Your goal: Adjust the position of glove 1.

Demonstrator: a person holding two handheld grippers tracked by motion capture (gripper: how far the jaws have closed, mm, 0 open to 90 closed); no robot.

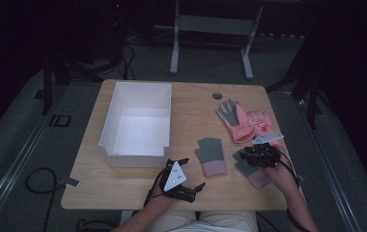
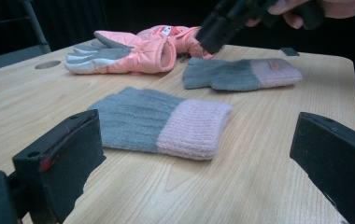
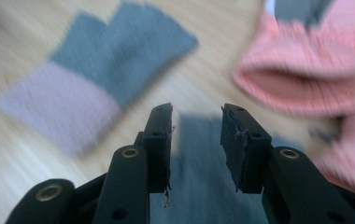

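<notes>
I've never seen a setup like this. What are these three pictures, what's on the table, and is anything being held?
A person sits at a table with a hand-held two-finger gripper in each hand. One camera looks down from above; the other two ride on the grippers. On the table: a white bin, two grey knit gloves with pink cuffs, and a pair of pink ski gloves. The left gripper is open by the near grey glove, holding nothing. The right gripper hangs over the far grey glove, fingers apart, with no grip visible.

Overhead plus two close tabletop (image 1: 138,186) views
</notes>
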